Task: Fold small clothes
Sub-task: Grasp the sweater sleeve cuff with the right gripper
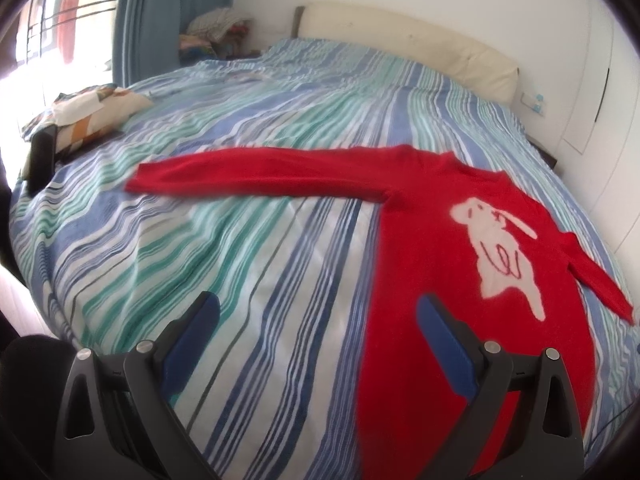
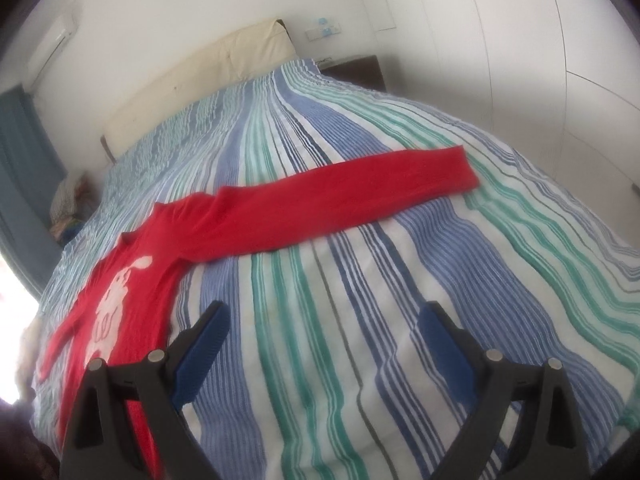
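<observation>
Fingers of left gripper [image 1: 318, 314] and right gripper [image 2: 324, 320] spread apart, empty.
Ahead, red knitted sweater [image 1: 432, 248] lies flat, unfolded; sleeves likely need grasping.

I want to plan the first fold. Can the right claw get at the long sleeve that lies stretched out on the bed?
Probably yes. The right claw is open and holds nothing, and only bare striped bedcover lies between it and the sleeve, which lies flat and uncovered ahead.
</observation>
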Demonstrator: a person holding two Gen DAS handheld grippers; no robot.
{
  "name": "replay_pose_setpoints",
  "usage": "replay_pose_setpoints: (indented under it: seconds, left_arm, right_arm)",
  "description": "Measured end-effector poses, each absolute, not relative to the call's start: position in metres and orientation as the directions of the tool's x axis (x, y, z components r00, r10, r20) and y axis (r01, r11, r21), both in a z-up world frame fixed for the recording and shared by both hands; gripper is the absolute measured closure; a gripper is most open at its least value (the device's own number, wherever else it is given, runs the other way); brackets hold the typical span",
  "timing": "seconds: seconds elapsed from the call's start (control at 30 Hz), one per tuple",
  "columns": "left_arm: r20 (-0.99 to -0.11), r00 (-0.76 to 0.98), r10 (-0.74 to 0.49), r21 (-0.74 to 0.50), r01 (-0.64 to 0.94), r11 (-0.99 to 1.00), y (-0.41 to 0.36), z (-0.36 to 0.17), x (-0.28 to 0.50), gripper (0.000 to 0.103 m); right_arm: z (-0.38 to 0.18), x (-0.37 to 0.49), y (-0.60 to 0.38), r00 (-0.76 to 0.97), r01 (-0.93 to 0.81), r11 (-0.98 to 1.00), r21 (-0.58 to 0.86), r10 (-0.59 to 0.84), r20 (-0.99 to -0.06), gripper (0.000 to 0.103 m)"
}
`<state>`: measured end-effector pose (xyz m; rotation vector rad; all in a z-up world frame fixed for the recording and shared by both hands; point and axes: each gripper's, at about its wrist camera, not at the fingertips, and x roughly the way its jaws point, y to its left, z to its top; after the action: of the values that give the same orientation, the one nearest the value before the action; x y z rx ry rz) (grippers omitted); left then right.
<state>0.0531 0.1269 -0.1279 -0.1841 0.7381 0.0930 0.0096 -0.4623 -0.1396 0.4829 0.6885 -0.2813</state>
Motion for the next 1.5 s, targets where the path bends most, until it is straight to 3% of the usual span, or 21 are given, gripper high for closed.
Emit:
replay_pose_setpoints:
  seconds: [0.27, 0.37, 0.47, 0.8, 1.3, 1.5]
  left_arm:
    - [-0.680, 0.733, 0.037, -0.107, -0.149, 0.983, 0.123, -0.128, 0.052, 0.004]
    - [-0.683, 0.729, 0.046, -0.090, -0.146, 0.985, 0.121, -0.128, 0.052, 0.004]
    - [-0.685, 0.726, 0.053, -0.077, -0.145, 0.986, 0.119, -0.129, 0.052, 0.004]
    - [-0.694, 0.718, 0.055, -0.064, -0.138, 0.988, 0.117, -0.131, 0.054, 0.004]
    - [-0.695, 0.714, 0.081, -0.035, -0.147, 0.988, 0.117, -0.130, 0.050, 0.004]
    - [-0.690, 0.724, 0.023, -0.051, -0.079, 0.996, 0.104, -0.104, 0.046, 0.004]
  right_arm:
    - [-0.160, 0.040, -0.591, 0.739, 0.485, 0.646, 0.589, 0.057, -0.671, 0.010]
    - [-0.183, 0.044, -0.629, 0.749, 0.527, 0.508, 0.681, 0.101, -0.654, 0.017]
    - [-0.191, 0.049, -0.648, 0.779, 0.526, 0.426, 0.736, 0.107, -0.618, 0.019]
    - [-0.171, 0.068, -0.627, 0.706, 0.531, 0.638, 0.558, 0.031, -0.707, 0.019]
    - [-0.144, 0.008, -0.581, 0.753, 0.488, 0.760, 0.429, -0.119, -0.647, 0.019]
    - [-0.121, 0.008, -0.557, 0.778, 0.431, 0.825, 0.365, -0.134, -0.614, 0.019]
